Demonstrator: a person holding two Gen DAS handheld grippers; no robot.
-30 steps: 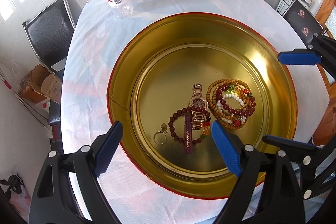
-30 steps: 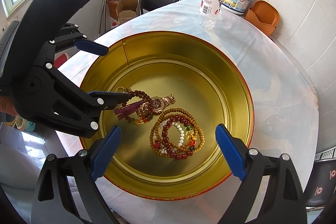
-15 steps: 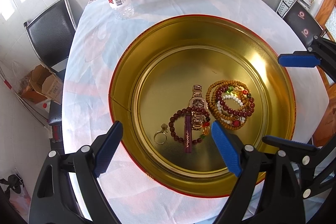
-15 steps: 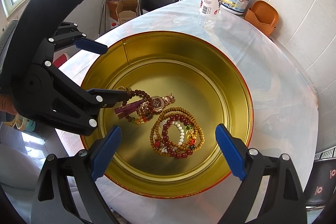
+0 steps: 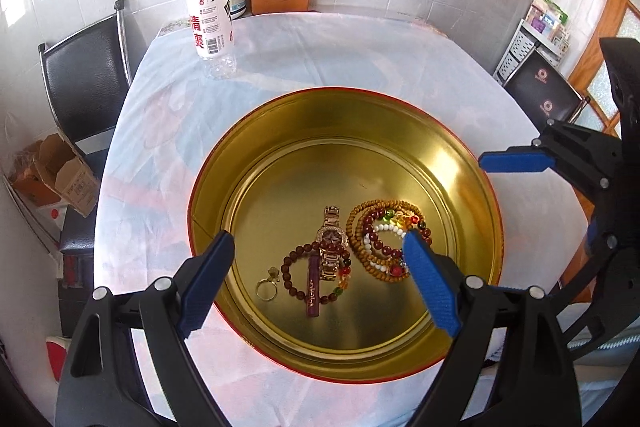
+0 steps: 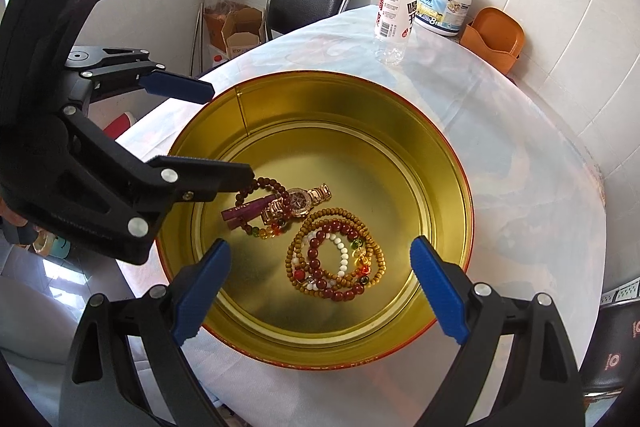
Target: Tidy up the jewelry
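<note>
gold tin (image 5: 256, 131) holds one watch (image 5: 331, 235), one ring (image 5: 266, 287); both grippers' jaws wide, empty.

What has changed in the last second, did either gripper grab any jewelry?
No grab. The left gripper pulled back and tilted up, so the tin sits lower in its view. The right gripper barely moved. Both stay open and empty; watch and bead bracelets lie unmoved.
</note>
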